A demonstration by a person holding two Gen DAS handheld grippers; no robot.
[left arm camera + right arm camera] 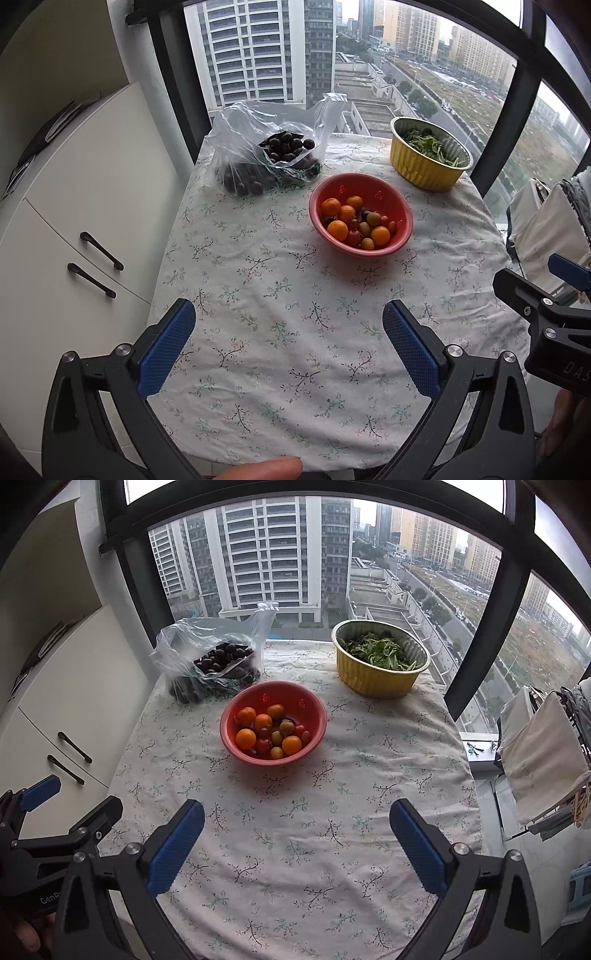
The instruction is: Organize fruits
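**Both tongs idle above the fruit spread**

I hold my left tongs (288,332) and right tongs (297,830) released, blue pads spread wide and grasping nothing, above the near half of the worktop (332,849) in its floral cloth. Ahead, a red colander (229,738) holds small oranges (246,738) and cherry tomatoes (263,744). Behind it to the left lies a clear plastic bag (177,638) of dark cherries (221,655); to the right stands a gold foil bowl (369,679) of greens (380,651), well apart.
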